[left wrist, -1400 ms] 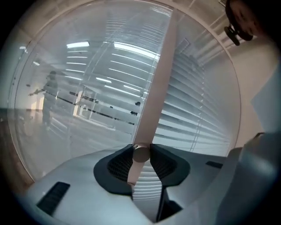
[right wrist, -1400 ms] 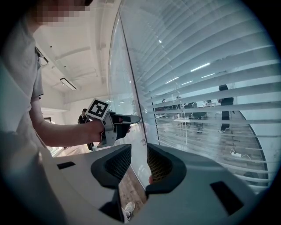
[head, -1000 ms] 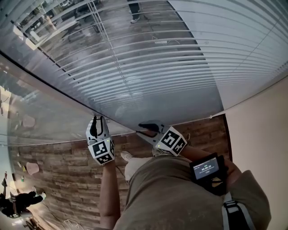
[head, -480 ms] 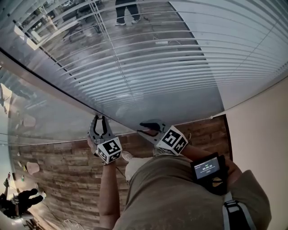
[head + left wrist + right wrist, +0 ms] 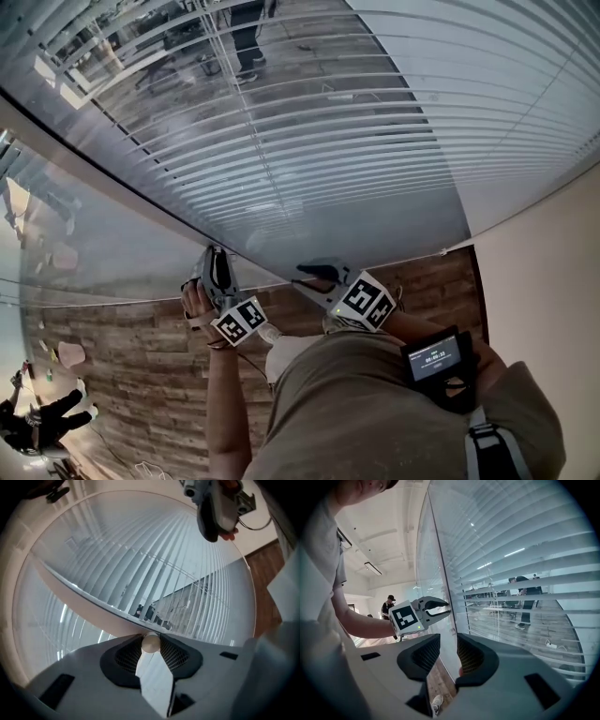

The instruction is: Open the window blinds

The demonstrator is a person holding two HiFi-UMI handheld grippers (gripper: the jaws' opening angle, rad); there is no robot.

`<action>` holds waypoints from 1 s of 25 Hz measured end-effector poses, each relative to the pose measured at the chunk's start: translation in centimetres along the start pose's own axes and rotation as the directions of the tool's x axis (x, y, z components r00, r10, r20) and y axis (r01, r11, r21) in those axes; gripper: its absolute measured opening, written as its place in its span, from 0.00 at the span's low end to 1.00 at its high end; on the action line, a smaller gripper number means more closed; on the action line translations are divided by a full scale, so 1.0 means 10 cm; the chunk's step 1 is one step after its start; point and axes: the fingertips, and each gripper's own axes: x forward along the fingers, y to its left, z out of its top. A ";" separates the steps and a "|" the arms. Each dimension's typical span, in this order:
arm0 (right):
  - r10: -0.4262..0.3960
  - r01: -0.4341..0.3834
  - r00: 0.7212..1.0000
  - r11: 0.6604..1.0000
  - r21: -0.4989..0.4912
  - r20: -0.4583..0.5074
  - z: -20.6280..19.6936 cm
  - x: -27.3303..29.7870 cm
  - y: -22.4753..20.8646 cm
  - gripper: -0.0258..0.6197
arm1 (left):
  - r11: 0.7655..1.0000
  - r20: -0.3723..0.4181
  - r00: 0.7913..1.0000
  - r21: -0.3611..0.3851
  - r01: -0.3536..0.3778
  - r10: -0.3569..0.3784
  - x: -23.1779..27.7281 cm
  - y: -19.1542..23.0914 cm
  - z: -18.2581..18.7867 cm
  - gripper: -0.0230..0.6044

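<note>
Pale slats of the window blinds (image 5: 309,141) fill the far half of the head view, behind a glass partition (image 5: 112,244). Across the left panel they stand tilted enough that a floor and a person's legs (image 5: 246,42) show between them, while the right panel reads as an unbroken white sheet. The left gripper (image 5: 217,272) and the right gripper (image 5: 314,274) both point at the bottom edge of the glass, near each other but apart; what either holds cannot be told from here.

In the left gripper view the jaws are clamped on a small cream knob (image 5: 151,643), its round end showing between the pads, right against the frame of the glass; the right gripper hangs at the top, clear of it; no other view shows the knob.

In the right gripper view the jaws stand apart with only glass and floor between them. The left gripper is seen from the side, its tips at the frame edge; the slats here are plainly gapped, an office showing through.

Judged from this, the step in hand is twisting the knob to tilt the slats, part done; the next move calls for a firm grip and more roll of the left wrist, with a fresh grasp if the wrist runs out; the right gripper has no part yet.
</note>
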 end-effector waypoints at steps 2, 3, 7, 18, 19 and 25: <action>-0.001 0.001 1.000 1.000 0.000 -0.001 -0.06 0.00 0.00 0.22 | 1.000 -0.010 1.000 0.026 0.008 -0.008 0.00 -0.08 -0.03 0.25; -0.001 0.001 1.000 1.000 0.001 -0.002 -0.05 0.01 0.00 0.22 | 1.000 -0.012 1.000 -0.007 0.026 -0.026 0.01 -0.08 -0.05 0.25; 0.000 0.000 1.000 1.000 -0.004 -0.004 0.10 0.07 0.01 0.22 | 0.839 0.090 0.985 -0.517 0.172 -0.147 -0.03 0.09 -0.08 0.39; 0.010 -0.010 1.000 1.000 -0.007 -0.004 0.00 0.08 0.03 0.22 | 0.273 0.245 0.961 -0.922 0.273 -0.132 -0.02 0.14 -0.15 0.25; 0.011 -0.011 1.000 1.000 -0.008 -0.006 -0.01 0.05 0.05 0.22 | 0.294 0.237 0.962 -0.918 0.267 -0.133 -0.04 0.12 -0.14 0.25; 0.007 -0.007 1.000 1.000 -0.005 -0.006 -0.09 -0.06 0.05 0.22 | 0.502 0.169 0.975 -0.837 0.219 -0.144 -0.13 0.01 -0.05 0.25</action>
